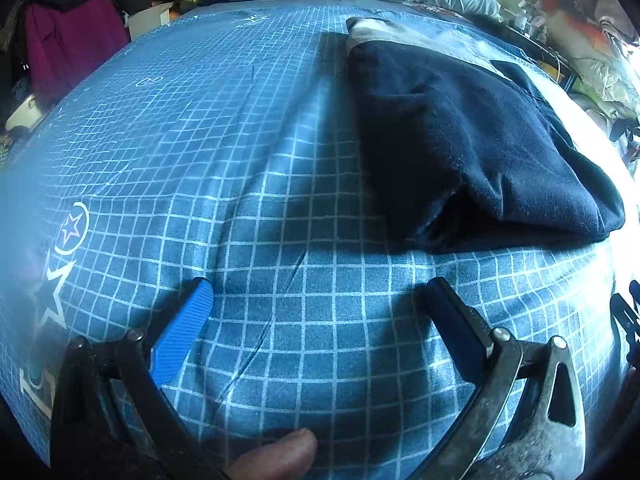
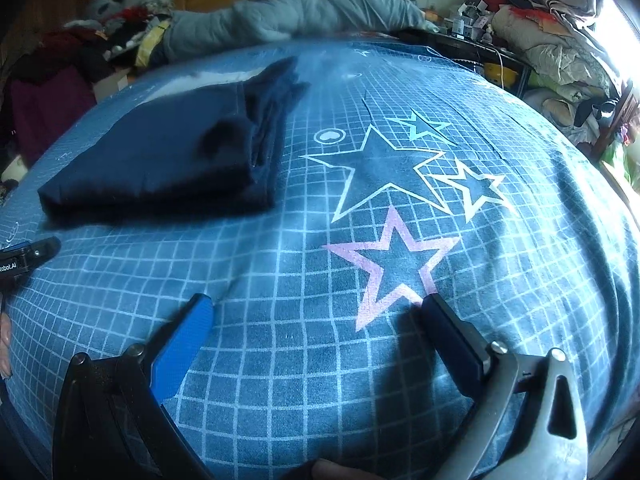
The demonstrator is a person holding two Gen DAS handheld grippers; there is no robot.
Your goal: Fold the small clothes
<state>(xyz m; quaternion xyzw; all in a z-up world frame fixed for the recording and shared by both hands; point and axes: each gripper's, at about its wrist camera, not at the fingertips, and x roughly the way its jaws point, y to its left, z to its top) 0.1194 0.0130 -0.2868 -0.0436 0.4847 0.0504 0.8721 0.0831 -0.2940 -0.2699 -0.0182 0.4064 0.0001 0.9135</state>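
A dark navy garment (image 1: 472, 144) lies folded in a thick stack on the blue grid-patterned bedsheet (image 1: 240, 160), up and right of my left gripper (image 1: 320, 292). The left gripper is open and empty, hovering over bare sheet short of the garment. In the right wrist view the same folded garment (image 2: 160, 156) lies at the upper left on the sheet (image 2: 280, 360). My right gripper (image 2: 316, 308) is open and empty over the sheet near a pink star print (image 2: 394, 264). The left gripper's tip (image 2: 28, 256) shows at the left edge.
A grey quilt (image 2: 288, 16) lies bunched along the bed's far side. Clothes are piled at the far left (image 1: 72, 40). A cluttered shelf and bedding (image 2: 552, 52) stand at the right. Large star prints (image 2: 384, 168) mark the sheet.
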